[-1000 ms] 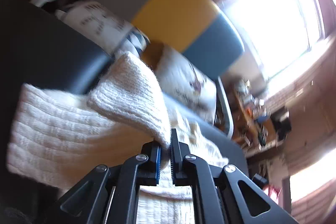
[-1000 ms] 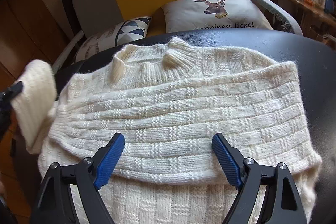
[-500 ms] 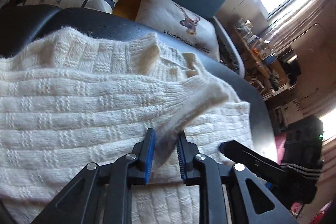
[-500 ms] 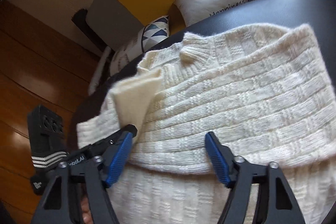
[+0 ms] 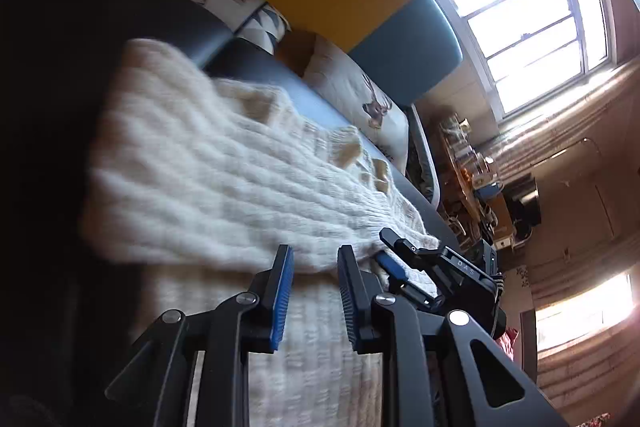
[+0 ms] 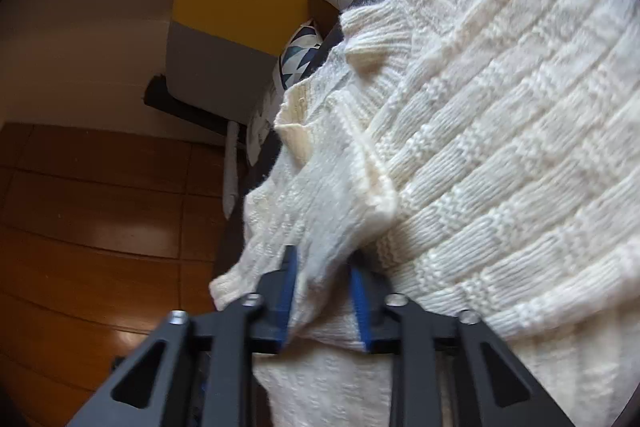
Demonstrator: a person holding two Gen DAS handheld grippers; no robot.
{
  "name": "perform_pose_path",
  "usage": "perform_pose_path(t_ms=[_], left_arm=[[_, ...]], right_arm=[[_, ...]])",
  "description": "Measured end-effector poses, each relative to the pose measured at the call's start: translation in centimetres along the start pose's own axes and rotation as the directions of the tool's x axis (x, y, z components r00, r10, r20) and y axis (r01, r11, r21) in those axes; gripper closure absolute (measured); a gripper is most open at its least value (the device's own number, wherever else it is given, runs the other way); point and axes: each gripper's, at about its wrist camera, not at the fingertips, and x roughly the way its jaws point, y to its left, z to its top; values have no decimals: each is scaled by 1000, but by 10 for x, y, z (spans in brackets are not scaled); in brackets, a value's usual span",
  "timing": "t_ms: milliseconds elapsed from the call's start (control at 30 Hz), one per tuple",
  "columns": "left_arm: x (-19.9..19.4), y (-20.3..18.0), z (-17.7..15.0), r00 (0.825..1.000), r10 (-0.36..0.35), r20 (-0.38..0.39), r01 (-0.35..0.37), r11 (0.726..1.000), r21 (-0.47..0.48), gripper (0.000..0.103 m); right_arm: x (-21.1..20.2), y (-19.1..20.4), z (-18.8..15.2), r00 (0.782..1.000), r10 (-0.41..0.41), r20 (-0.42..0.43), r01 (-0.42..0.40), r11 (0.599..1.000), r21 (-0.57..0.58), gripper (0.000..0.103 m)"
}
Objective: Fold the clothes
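Observation:
A cream knitted sweater (image 6: 500,131) lies on a black padded surface (image 5: 100,27), with both sleeves folded across its body. It also shows in the left wrist view (image 5: 224,187). My left gripper (image 5: 314,263) is open and empty, just above the folded sleeve. My right gripper (image 6: 322,269) is closed on the sleeve cuff (image 6: 320,239) at the sweater's left side; its fingers also show in the left wrist view (image 5: 404,259).
A grey, yellow and teal sofa back (image 5: 360,7) with a deer cushion (image 5: 360,103) and a triangle-pattern cushion (image 6: 300,55) stands behind the surface. Wooden floor (image 6: 100,227) lies to the left. A cluttered shelf (image 5: 468,163) and window (image 5: 528,27) are on the right.
My left gripper carried the sleeve across the sweater, let it go and opened. My right gripper moved left and closed on the sleeve cuff.

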Motion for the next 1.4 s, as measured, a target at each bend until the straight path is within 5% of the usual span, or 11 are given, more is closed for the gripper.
perform_pose_path(t_ms=[133, 300, 467, 567, 733, 1033, 1400], left_arm=[[-29, 31, -3, 999, -10, 45, 14, 997, -74, 81], [-49, 60, -6, 990, -98, 98, 116, 973, -198, 80], [-44, 65, -10, 979, -165, 117, 191, 946, -261, 80], [-41, 65, -16, 971, -195, 136, 227, 929, -294, 80], [-30, 70, -24, 955, -241, 172, 290, 880, -376, 80], [8, 61, -24, 933, -287, 218, 358, 803, -476, 79], [24, 73, -9, 947, -172, 271, 297, 789, -537, 78]], right_arm=[[23, 2, -6, 1000, -28, -10, 28, 1000, -9, 89], [34, 7, -8, 999, -20, -26, 20, 1000, -21, 85], [43, 27, -4, 989, -128, -74, 120, 988, -98, 79], [46, 49, -7, 974, -222, -41, 209, 956, -208, 95], [36, 98, -11, 956, -287, 58, 288, 884, -368, 96], [11, 208, 4, 975, -196, 106, 222, 826, -518, 96], [-13, 280, 14, 993, -48, 105, 101, 801, -590, 96]])
